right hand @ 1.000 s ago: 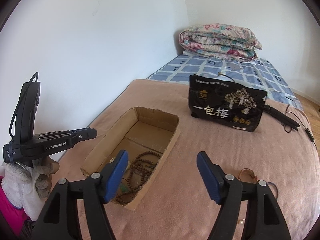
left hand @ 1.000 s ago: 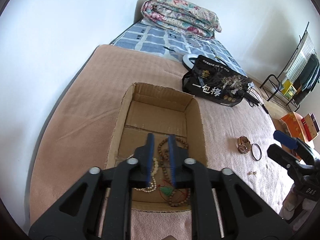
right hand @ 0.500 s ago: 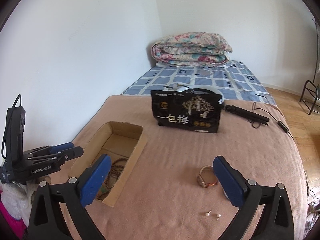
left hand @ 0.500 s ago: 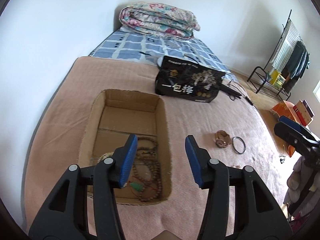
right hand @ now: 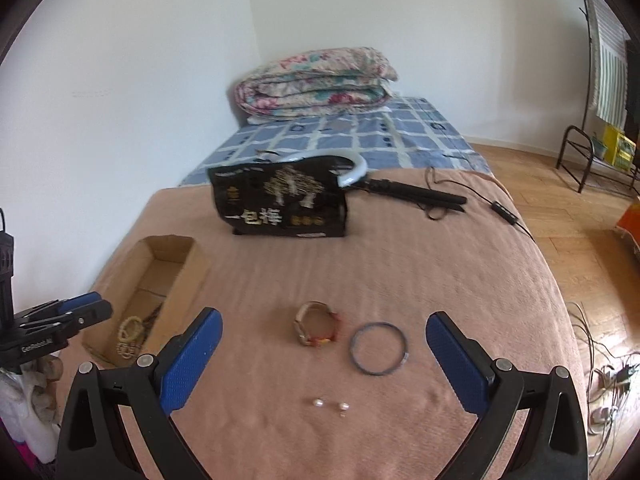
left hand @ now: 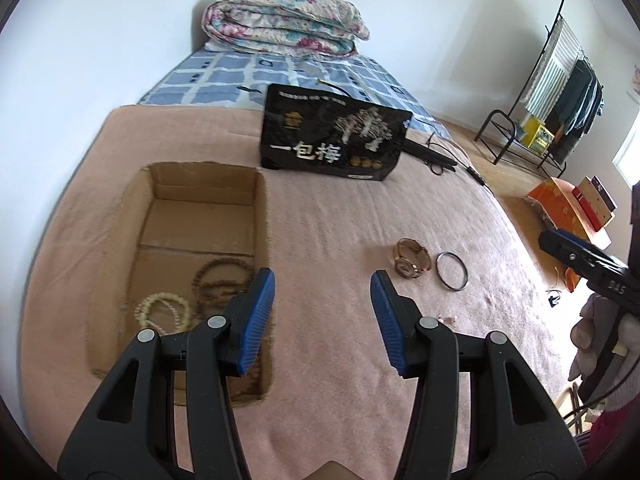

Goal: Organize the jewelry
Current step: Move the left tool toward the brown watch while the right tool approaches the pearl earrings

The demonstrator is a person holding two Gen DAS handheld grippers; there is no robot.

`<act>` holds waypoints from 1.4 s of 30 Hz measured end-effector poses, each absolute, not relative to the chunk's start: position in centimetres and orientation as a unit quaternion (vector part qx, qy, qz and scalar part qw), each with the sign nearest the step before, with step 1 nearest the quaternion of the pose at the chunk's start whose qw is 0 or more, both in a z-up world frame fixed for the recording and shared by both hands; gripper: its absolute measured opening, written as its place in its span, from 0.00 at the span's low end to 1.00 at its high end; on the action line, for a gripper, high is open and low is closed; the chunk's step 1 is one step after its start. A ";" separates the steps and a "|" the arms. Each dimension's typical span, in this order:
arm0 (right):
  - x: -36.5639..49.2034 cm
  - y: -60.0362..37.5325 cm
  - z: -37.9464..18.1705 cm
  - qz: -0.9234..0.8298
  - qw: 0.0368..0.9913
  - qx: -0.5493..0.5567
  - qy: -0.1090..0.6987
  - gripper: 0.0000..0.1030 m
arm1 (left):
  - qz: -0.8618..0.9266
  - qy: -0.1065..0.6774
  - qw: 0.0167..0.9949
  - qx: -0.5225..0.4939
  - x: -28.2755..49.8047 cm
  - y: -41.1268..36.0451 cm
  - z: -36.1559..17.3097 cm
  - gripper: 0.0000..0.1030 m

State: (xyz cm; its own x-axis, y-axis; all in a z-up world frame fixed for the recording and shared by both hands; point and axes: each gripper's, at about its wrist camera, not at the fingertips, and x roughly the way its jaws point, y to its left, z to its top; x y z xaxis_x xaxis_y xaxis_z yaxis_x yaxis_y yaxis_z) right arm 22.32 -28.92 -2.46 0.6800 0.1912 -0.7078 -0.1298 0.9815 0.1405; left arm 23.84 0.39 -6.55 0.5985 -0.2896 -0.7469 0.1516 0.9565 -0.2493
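A cardboard box (left hand: 260, 216) (right hand: 200, 268) lies on the pink blanket with brown bead strings (left hand: 218, 280) and a pale bead bracelet (left hand: 160, 312) (right hand: 128, 334) inside. To its right lie a gold watch (left hand: 412, 258) (right hand: 318, 328), a dark bangle (left hand: 451, 276) (right hand: 378, 348) and two pearl earrings (right hand: 330, 405). My left gripper (left hand: 322, 316) is open and empty, just right of the box's near corner. My right gripper (right hand: 322, 356) hangs wide open above the watch, bangle and earrings, touching none.
A black printed bag (left hand: 332, 136) (right hand: 280, 200) stands beyond the jewelry. Behind it are a ring light on a black stand (right hand: 404, 190) with a cable, and a folded floral quilt (left hand: 280, 28). A clothes rack (left hand: 560, 92) and orange box (left hand: 568, 204) stand on the floor to the right.
Both grippers swung right, away from the box and toward the loose jewelry. The left jaws opened from nearly shut over the beads; the right jaws widened further.
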 end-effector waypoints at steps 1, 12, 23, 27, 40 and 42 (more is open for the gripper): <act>22.6 -29.7 -2.8 0.087 0.913 0.047 0.396 1.00 | -0.126 0.432 0.889 -0.080 24.0 0.0 -6.7 0.49; 22.8 -34.2 -7.2 0.085 0.885 0.070 0.452 0.98 | -0.150 0.459 0.873 -0.069 26.1 -4.7 -9.2 0.49; 21.7 -33.9 -11.8 0.132 0.853 0.062 0.500 0.79 | -0.162 0.488 0.855 -0.065 29.0 -8.9 -12.1 0.49; 21.5 -33.1 -12.6 0.157 0.849 0.052 0.502 0.69 | -0.167 0.500 0.847 -0.066 30.3 -10.2 -13.2 0.49; 21.1 -29.9 -14.9 0.222 0.832 -0.036 0.506 0.34 | -0.169 0.528 0.827 -0.094 35.0 -13.4 -16.3 0.46; 21.3 -29.5 -15.4 0.225 0.828 -0.045 0.512 0.32 | -0.165 0.533 0.825 -0.089 35.4 -13.6 -16.9 0.46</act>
State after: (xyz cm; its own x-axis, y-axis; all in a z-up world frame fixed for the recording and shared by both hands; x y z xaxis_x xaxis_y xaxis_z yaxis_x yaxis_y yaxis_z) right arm 21.27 -29.54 -15.37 0.3752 0.3263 -0.8676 -0.4182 0.8949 0.1557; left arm 35.41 -13.61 -16.94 0.3778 -0.3670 -0.8500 0.1782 0.9297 -0.3222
